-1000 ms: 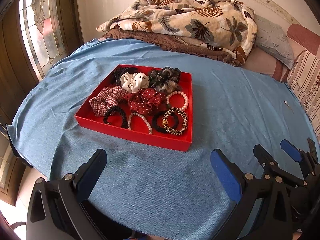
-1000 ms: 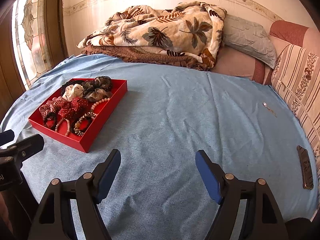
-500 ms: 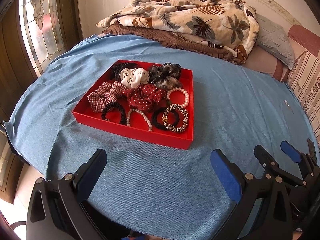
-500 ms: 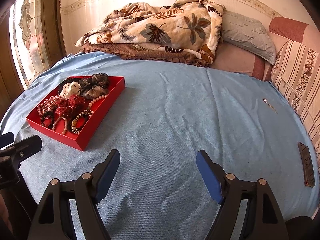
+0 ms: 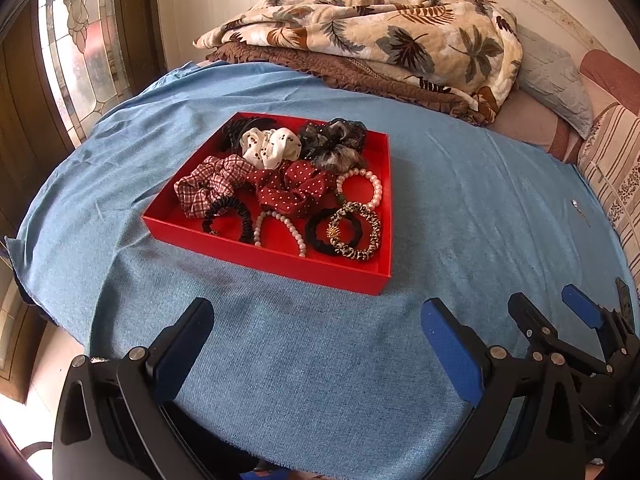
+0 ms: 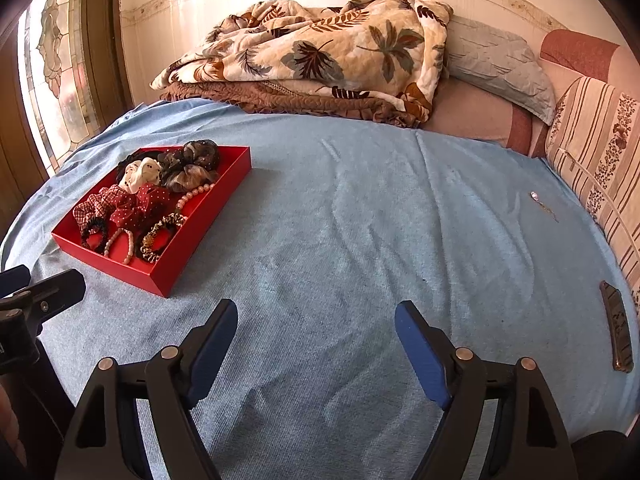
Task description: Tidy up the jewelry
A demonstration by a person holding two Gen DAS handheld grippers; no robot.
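A red tray (image 5: 276, 262) sits on the blue bedspread, left of centre; it also shows in the right wrist view (image 6: 192, 236). It holds several scrunchies, a white pearl bracelet (image 5: 375, 188), a leopard-print hair tie (image 5: 354, 232) and a black spiral tie (image 5: 228, 216). My left gripper (image 5: 316, 320) is open and empty, just in front of the tray. My right gripper (image 6: 316, 320) is open and empty over bare bedspread, to the right of the tray. A small silver pendant (image 6: 536, 197) lies loose on the spread at the far right.
A folded leaf-print quilt (image 6: 320, 52) on a brown blanket lies at the head of the bed, with pillows (image 6: 496, 64) to its right. A striped cushion (image 6: 600, 152) borders the right side. A dark flat hair clip (image 6: 618, 330) lies near the right edge. A stained-glass window (image 5: 76, 40) is at left.
Both grippers have moved slightly forward, toward the tray and the head of the bed. Both stay open and empty. Nothing on the bed has moved.
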